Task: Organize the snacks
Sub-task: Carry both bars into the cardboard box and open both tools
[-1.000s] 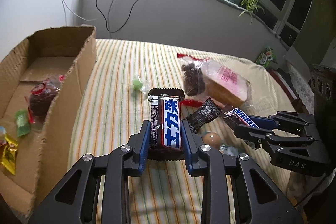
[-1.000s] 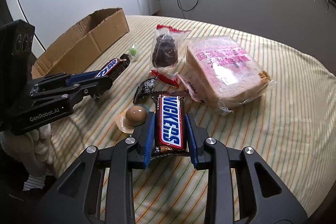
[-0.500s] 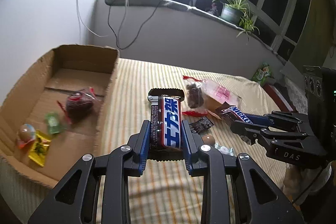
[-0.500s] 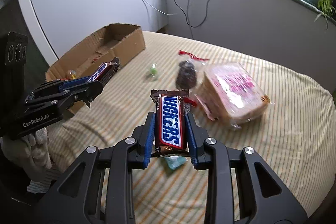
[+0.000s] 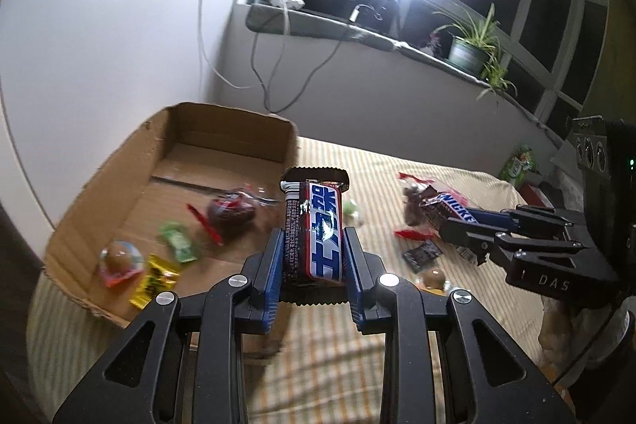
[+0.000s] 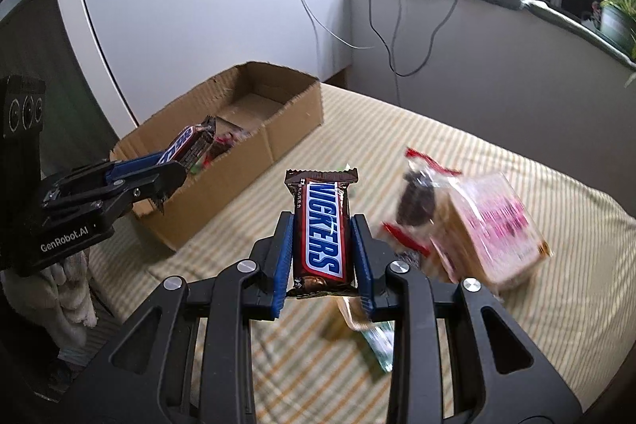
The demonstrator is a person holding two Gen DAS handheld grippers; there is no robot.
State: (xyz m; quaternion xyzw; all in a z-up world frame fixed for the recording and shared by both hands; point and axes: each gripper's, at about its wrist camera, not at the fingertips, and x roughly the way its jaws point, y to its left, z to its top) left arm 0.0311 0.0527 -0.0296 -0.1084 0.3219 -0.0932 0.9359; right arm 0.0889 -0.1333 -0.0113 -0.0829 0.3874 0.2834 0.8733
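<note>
left claw (image 5: 313, 257) clamping Chinese-label bar (image 5: 316, 231), right claw (image 6: 322, 257) clamping Snickers bar (image 6: 322, 235)

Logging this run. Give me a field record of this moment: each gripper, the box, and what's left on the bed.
left gripper: shut on Chinese-label Snickers bar, raised near the box
right gripper: shut on Snickers bar
cardboard box: open, several wrapped candies inside
striped bedspread: bread bag, dark snack bag

Brown wrapper, blue lettering on white band: Snickers bar (image 6: 321, 233). Plain tan corrugated cardboard box (image 6: 294, 114). Yellow-and-white striped cloth table cover (image 6: 497, 161). Blue finger pads (image 6: 283, 265).
</note>
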